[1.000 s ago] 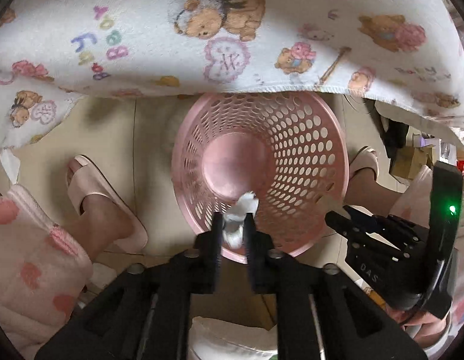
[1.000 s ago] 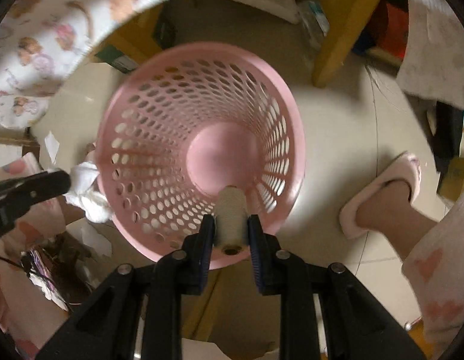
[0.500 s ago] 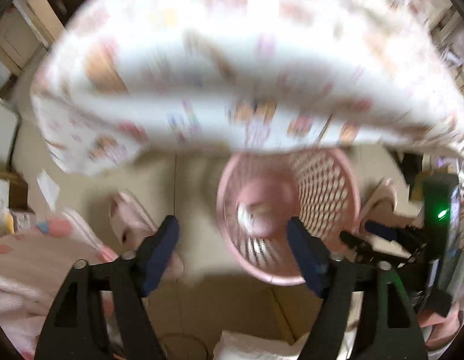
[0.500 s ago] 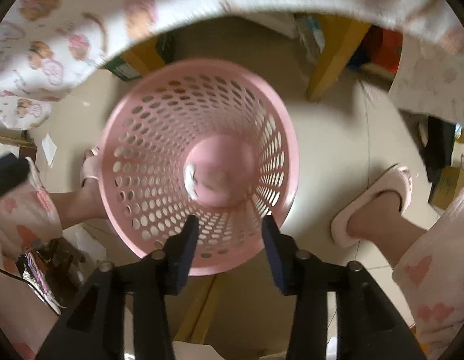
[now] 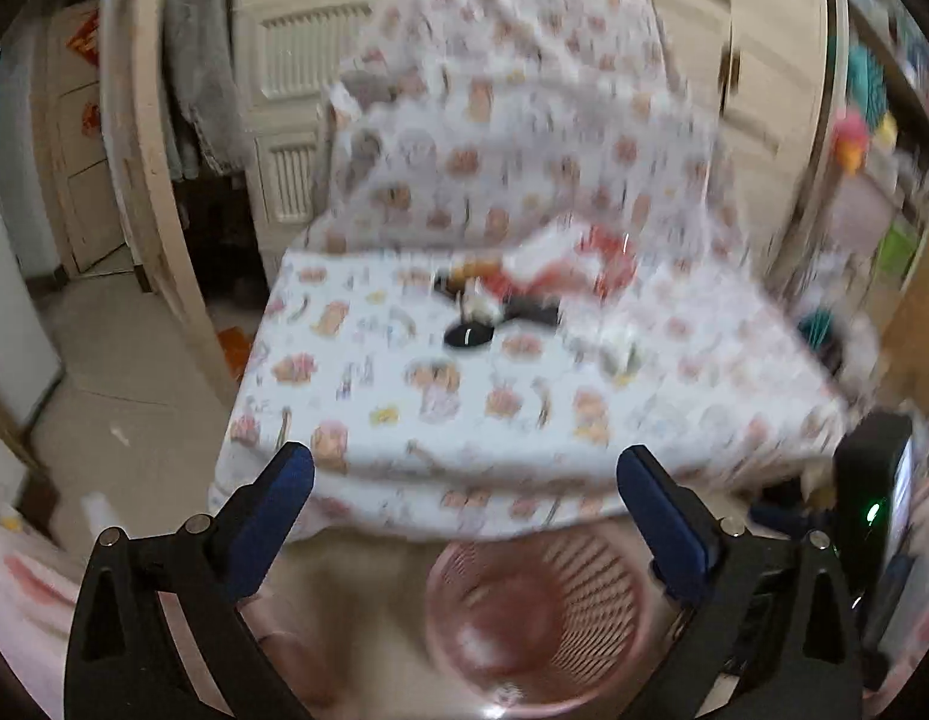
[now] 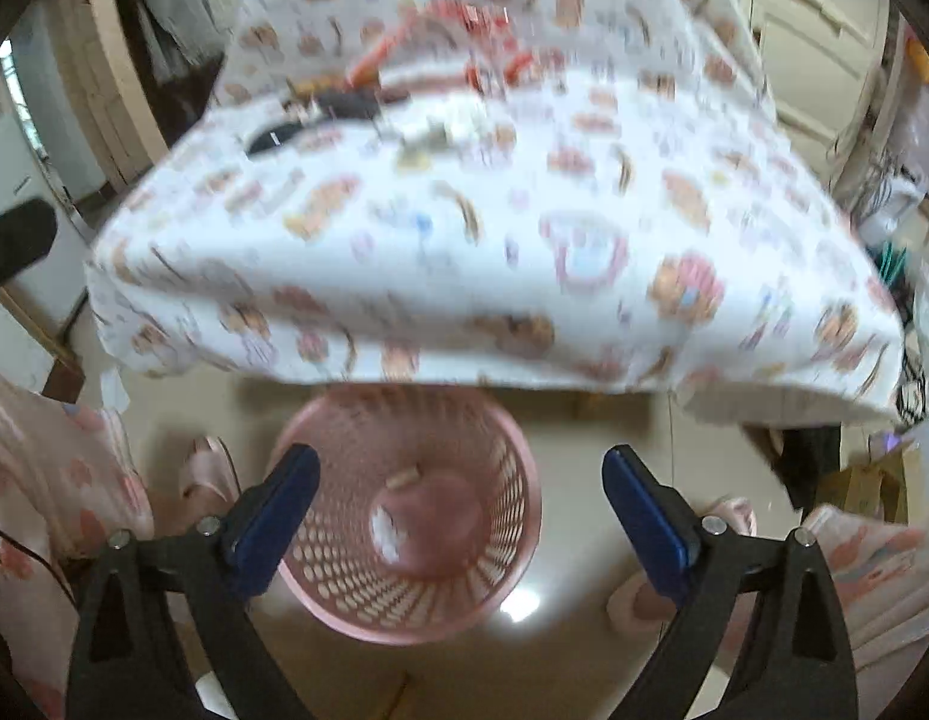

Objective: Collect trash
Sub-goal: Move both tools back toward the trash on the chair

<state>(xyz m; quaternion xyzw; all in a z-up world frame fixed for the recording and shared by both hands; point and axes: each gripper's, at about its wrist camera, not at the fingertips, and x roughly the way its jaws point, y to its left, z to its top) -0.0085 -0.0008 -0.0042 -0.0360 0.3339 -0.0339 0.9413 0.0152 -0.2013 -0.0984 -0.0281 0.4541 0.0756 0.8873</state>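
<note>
Both tongs, L (image 5: 464, 480) & R (image 6: 458, 480), spread, empty; only R view shows scraps (image 6: 385, 525) in basket (image 6: 512, 546).

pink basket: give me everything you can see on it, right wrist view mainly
The pink basket is a round, perforated plastic bin, upright on the pale tiled floor, mouth open upward. Its far rim sits under the overhanging edge of the bear-print tablecloth; no contact is visible. Inside, a white crumpled scrap and a small tan cylinder lie at the bottom. Neither claw touches it.
</note>
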